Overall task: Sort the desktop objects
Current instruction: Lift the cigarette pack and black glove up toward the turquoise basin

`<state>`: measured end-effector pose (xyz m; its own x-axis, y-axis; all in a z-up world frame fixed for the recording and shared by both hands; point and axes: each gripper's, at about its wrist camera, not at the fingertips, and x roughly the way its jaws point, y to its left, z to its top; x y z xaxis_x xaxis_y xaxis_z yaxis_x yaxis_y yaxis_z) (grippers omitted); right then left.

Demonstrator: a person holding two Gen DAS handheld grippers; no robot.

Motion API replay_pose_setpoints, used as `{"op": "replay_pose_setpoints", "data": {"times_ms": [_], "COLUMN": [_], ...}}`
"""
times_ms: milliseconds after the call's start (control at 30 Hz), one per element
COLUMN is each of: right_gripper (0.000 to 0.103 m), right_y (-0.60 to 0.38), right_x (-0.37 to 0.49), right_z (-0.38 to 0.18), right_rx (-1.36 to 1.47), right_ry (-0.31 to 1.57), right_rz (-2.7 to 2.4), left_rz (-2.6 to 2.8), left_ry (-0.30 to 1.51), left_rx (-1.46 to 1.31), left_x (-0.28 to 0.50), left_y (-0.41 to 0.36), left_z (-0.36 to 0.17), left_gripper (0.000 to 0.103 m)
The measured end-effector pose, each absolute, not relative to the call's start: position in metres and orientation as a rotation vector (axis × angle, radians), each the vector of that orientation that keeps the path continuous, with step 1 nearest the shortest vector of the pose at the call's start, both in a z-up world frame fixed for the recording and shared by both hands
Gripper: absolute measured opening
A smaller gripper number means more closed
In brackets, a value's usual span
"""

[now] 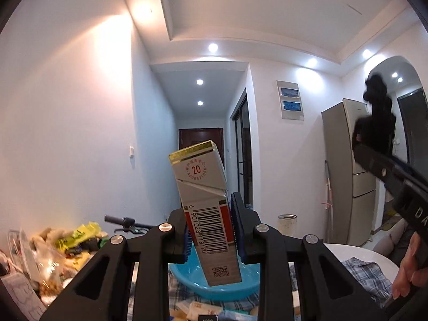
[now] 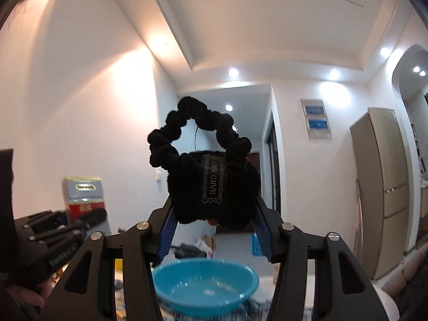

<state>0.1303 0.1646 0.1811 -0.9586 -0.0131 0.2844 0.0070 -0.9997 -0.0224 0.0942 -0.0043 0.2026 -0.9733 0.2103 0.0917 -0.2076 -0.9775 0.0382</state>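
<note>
My left gripper is shut on a white, red and gold cigarette pack, held upright and tilted above a blue plastic basin. My right gripper is shut on a black fluffy scrunchie with a "HAND MADE" label, held above the same basin. In the right wrist view the left gripper and the pack show at the left. In the left wrist view the right gripper and the scrunchie show at the right.
The basin stands on a plaid cloth over a white round table. Snack bags pile up at the left. Small packets lie in front of the basin. A fridge stands at the right.
</note>
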Motion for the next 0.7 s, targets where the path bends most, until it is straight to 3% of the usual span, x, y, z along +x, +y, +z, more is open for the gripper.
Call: {"op": "replay_pose_setpoints", "data": {"times_ms": [200,433,700], "right_gripper": [0.051,0.051,0.051], "right_y": [0.155,0.157,0.155], "right_x": [0.113,0.077,0.052], "right_z": [0.216,0.255,0.254], "right_rx": [-0.446,-0.393,-0.35], "right_ry": [0.082,-0.06,-0.101], "right_rz": [-3.066,-3.046,-3.048], "left_rz": [2.884,2.835,2.804], "left_ry": [0.023,-0.023,-0.089], "left_rx": [0.168,0.247,0.26], "left_x": [0.086,0.08,0.061], "left_y": [0.002,0.004,0.002], "left_z": [0.234,0.262,0.268], "left_gripper": [0.027,0.027,0.027]}}
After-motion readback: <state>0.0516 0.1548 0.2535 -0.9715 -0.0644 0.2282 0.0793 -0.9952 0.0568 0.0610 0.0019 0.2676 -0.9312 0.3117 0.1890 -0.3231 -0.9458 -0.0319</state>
